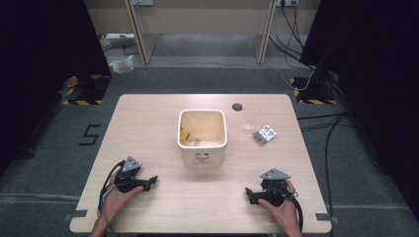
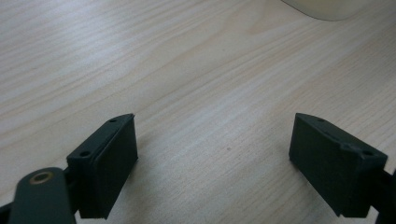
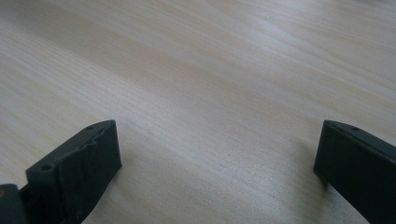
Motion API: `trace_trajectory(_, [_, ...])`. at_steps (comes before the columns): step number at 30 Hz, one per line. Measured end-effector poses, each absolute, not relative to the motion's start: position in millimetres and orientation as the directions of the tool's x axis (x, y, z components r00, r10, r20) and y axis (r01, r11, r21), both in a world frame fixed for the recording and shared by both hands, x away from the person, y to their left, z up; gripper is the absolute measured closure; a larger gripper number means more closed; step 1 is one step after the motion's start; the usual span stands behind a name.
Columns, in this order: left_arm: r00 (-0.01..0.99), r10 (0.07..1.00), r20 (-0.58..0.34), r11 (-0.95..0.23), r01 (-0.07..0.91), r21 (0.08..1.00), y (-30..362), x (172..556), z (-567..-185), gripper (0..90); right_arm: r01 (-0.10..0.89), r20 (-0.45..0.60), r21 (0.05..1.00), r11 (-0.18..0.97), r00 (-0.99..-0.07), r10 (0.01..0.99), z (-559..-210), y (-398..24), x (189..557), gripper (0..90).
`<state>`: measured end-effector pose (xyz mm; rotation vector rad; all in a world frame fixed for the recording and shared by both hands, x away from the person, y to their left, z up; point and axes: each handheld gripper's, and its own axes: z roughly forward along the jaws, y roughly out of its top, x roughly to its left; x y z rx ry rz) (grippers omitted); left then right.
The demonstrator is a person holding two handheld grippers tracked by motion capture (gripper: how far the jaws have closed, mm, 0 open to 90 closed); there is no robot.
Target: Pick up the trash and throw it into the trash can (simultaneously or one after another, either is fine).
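My left gripper rests low over the wooden table at the front left, held by a hand, its jaws pointing right toward the middle. In the left gripper view its gripper is open, with bare wood between the jaws. My right gripper sits at the front right in the other hand, pointing left. The right gripper view shows that gripper open wide over bare wood. A cream square tub stands in the table's middle, beyond both grippers.
A clear glass and a dark round lid stand at the back right of the tub. A crumpled silver packet lies just in front of the glass. Black curtains flank the table, and cables run on the floor at right.
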<state>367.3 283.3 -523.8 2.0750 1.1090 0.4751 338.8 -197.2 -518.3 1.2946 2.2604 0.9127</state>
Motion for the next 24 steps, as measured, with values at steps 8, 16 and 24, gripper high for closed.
trace_trajectory(8, [0.560, 0.828, -0.015, -0.365, 0.559, 0.745, 283.2, 367.4, -524.0, 14.4, 0.582, -0.021, 0.724, 0.371, -0.518, 0.855, -516.5, -195.6, 337.1, 16.9])
trace_trajectory(16, [0.560, 0.828, -0.015, -0.365, 0.559, 0.745, 283.2, 367.4, -524.0, 14.4, 0.564, -0.063, 0.739, 0.369, -0.487, 0.871, -512.3, -193.7, 338.1, 15.1])
trace_trajectory(24, [0.561, 0.828, -0.015, -0.365, 0.559, 0.745, 283.3, 367.4, -524.0, 14.4, 0.521, -0.141, 0.747, 0.413, -0.483, 0.864, -491.2, -191.8, 346.0, 15.1])
